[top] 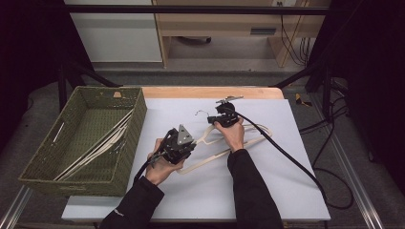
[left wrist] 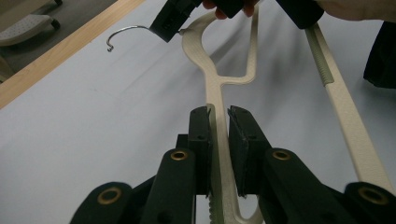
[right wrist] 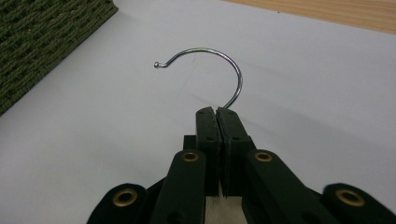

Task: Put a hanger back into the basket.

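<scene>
Sitting left of both claws: basket [top: 125, 157]. Lying on table [top: 286, 191]: stiff, light hanger [left wrist: 214, 86]. Left gripper [left wrist: 219, 122] straddling its arm, narrow, probably not yet clamping. Right gripper [right wrist: 217, 113] pinching hook [right wrist: 232, 65] base; thin wire, likely slippery.

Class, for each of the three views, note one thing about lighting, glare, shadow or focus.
High view: surroundings fall into darkness, the white table is lit. Left gripper view: the cream hanger is sharp, the near black links blur. Right gripper view: a small glint on the metal hook, whose faint shadow lies on the table.
</scene>
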Demonstrator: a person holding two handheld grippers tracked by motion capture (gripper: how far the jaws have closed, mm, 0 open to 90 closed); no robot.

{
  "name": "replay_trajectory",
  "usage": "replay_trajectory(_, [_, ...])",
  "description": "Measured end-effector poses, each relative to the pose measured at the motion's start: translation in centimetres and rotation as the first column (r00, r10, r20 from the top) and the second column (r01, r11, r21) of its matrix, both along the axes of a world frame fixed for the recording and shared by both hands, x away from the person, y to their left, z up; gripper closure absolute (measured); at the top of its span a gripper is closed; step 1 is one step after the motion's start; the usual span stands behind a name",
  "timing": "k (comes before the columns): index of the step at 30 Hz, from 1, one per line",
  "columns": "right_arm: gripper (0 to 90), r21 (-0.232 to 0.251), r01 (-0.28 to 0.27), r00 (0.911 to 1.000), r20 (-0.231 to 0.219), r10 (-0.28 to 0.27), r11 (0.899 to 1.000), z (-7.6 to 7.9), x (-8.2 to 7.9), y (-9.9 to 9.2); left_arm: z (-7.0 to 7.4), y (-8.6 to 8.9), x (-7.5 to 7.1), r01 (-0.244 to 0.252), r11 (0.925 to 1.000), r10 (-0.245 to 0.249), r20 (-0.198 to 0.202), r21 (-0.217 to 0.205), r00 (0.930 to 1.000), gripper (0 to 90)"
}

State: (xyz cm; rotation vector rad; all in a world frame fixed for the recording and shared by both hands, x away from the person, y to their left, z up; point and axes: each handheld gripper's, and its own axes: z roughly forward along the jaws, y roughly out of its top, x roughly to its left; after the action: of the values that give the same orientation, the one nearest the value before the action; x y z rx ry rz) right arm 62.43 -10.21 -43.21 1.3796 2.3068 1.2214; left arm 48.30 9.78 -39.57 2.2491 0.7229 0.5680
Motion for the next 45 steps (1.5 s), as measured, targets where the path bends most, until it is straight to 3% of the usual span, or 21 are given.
replay_trajectory(1, [89.1,-0.004,-0.003,1.0000,-0.003,0.003,1.000,0.1,-0.1,0.0,0.0,0.0,0.0,0.004,1.0000,-0.004,-0.008,0.003,1.0000,78.9])
replay_trajectory(5, [89.2,-0.024,-0.003,0.9996,0.029,0.003,1.000,0.6,-0.6,-0.1,0.0,0.1,0.2,0.005,0.9987,-0.008,-0.055,-0.051,0.9984,77.8])
replay_trajectory(7, [89.3,-0.026,-0.005,0.9991,0.042,0.006,1.000,0.9,-0.8,-0.2,0.3,0.4,0.3,-0.004,0.9960,-0.001,-0.053,-0.089,0.9986,70.2])
replay_trajectory(11, [89.4,-0.041,-0.019,0.9976,0.066,0.022,0.999,1.1,-1.5,-0.1,0.7,0.7,1.5,-0.030,0.9922,0.023,-0.066,-0.121,0.9976,50.5])
replay_trajectory(16, [89.4,-0.012,-0.020,0.9961,0.086,0.021,1.000,0.8,-2.3,-0.1,-0.8,0.1,3.9,-0.054,0.9858,0.029,-0.157,-0.159,0.9872,40.7])
replay_trajectory(21, [89.3,0.007,-0.028,0.9942,0.104,0.027,1.000,0.9,-2.6,-0.5,-2.5,-1.2,5.3,-0.033,0.9827,-0.012,-0.237,-0.183,0.9715,44.3])
replay_trajectory(24, [89.4,0.004,-0.033,0.9927,0.116,0.033,0.999,1.0,-2.8,-0.6,-3.2,-1.8,5.8,-0.034,0.9825,-0.014,-0.256,-0.183,0.9666,47.7])
replay_trajectory(27, [89.3,0.007,-0.032,0.9923,0.120,0.031,0.999,1.2,-3.0,-0.6,-3.8,-2.1,6.5,-0.041,0.9776,-0.019,-0.279,-0.206,0.9602,52.4])
replay_trajectory(32, [89.2,0.024,-0.039,0.9902,0.135,0.035,0.999,1.3,-3.4,-0.9,-4.8,-2.4,7.3,-0.035,0.9733,-0.042,-0.328,-0.227,0.9436,68.4])
replay_trajectory(34, [89.2,0.022,-0.043,0.9902,0.134,0.040,0.999,1.4,-3.6,-1.0,-4.9,-2.5,7.3,-0.038,0.9726,-0.042,-0.334,-0.229,0.9417,76.5])
replay_trajectory(38, [89.0,0.030,-0.051,0.9889,0.141,0.046,0.998,1.7,-4.0,-1.3,-4.6,-2.4,7.1,-0.036,0.9678,-0.055,-0.349,-0.249,0.9357,78.3])
replay_trajectory(39, [88.8,0.042,-0.054,0.9872,0.152,0.047,0.998,1.8,-4.2,-1.4,-4.5,-2.4,7.0,-0.036,0.9663,-0.055,-0.343,-0.255,0.9376,78.7])
replay_trajectory(42, [86.2,0.047,-0.048,0.9840,0.174,0.039,0.998,2.4,-5.1,-1.9,-4.1,-2.4,6.5,-0.033,0.9592,-0.066,-0.336,-0.281,0.9397,80.3])
replay_trajectory(43, [83.0,0.055,-0.065,0.9788,0.198,0.053,0.996,2.7,-5.4,-2.1,-3.9,-2.3,6.3,-0.027,0.9573,-0.074,-0.333,-0.288,0.9400,81.0])
replay_trajectory(45, [77.2,0.064,-0.077,0.9727,0.224,0.060,0.995,3.3,-6.4,-2.7,-3.5,-2.1,5.8,-0.019,0.9412,-0.104,-0.342,-0.337,0.9340,83.2])
